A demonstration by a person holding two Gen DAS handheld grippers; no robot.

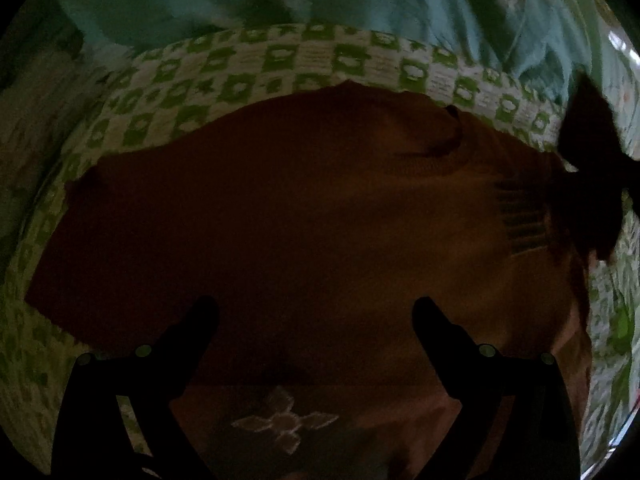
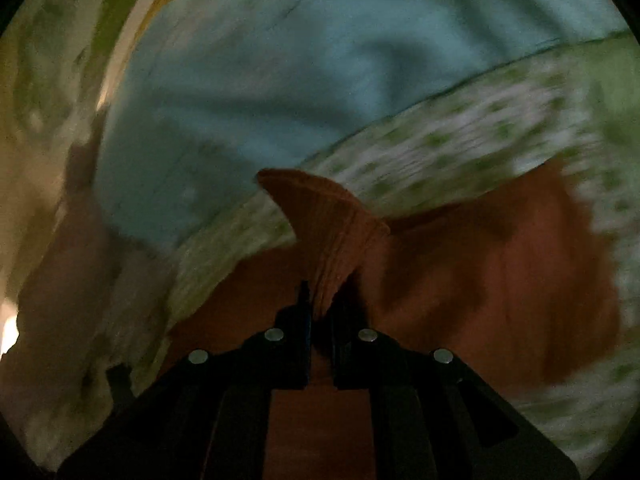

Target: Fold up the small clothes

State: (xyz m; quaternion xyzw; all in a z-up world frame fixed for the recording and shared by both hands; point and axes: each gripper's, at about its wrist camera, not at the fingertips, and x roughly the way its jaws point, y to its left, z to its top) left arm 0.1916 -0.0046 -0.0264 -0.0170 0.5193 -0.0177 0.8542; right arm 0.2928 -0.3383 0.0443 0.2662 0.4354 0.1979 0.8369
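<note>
Your right hand-held gripper (image 2: 320, 300) is pinched tight on the ribbed cuff (image 2: 328, 220) of the rust-brown knitted sweater (image 2: 500, 280); the two black fingers stand almost together with the knit squeezed between them, and the cuff fans out above the tips. Behind it, in your right wrist view, the rest of the sweater trails down to the right over the green-and-white checked quilt (image 2: 460, 140), which is badly blurred there. Farther back lies a pale blue-green rumpled sheet (image 2: 260, 80), also smeared.

Your left hand-held gripper (image 1: 316, 312) is spread wide, its dark fingers well apart and nothing between them. It hangs over the body of the sweater (image 1: 280, 220), pointing steeply down; whether the tips touch the knit you cannot tell in this dim light. The sweater lies spread across the quilt (image 1: 280, 64), whose checked border curves round its far edge, with the blue-green sheet (image 1: 200, 0) beyond. A pale knitted flower motif (image 1: 284, 424) shows on the near part of the sweater, between the gripper's fingers at the bottom of the view. On the right side, a run of ribbing (image 1: 520, 216) shows on the knit, and a dark blurred shape (image 1: 596, 168) at that edge is your right gripper lifting that side.
</note>
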